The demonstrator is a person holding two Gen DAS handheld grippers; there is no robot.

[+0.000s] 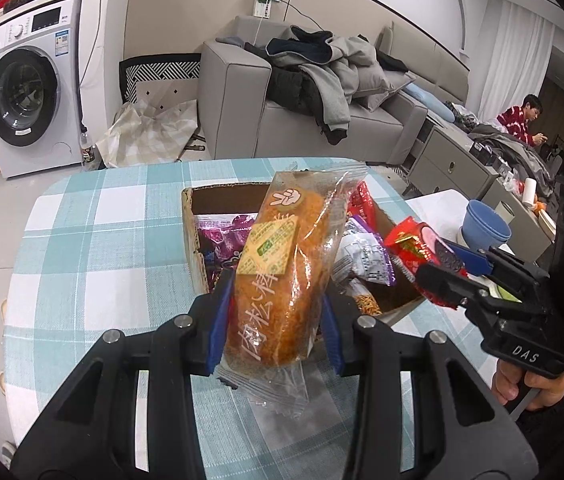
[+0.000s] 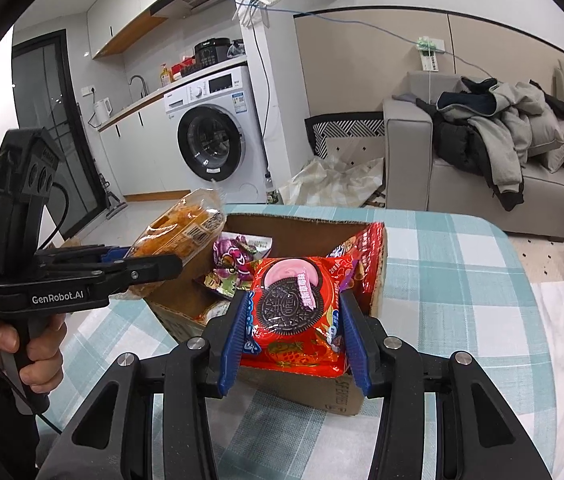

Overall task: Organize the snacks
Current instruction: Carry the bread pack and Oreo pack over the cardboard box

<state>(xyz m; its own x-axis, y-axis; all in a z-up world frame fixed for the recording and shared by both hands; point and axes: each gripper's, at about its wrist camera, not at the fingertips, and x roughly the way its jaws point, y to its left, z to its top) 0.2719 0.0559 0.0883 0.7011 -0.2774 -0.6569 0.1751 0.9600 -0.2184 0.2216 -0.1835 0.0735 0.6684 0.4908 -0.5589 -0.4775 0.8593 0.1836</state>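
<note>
Left gripper (image 1: 274, 316) clamped bread pack (image 1: 282, 268), long axis upright, frame centre. Right gripper (image 2: 291, 328) clamped cookie pack (image 2: 297, 312), lower centre. Both packs hung just above cardboard box (image 2: 309, 228), box directly ahead.

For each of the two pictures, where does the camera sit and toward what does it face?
Left wrist: on the left gripper, looking along its fingers at the gripped bread packet; the right hand shows.
Right wrist: on the right gripper, facing its Oreo packet; the left hand shows.
Shared: cardboard box, washing machine.
</note>
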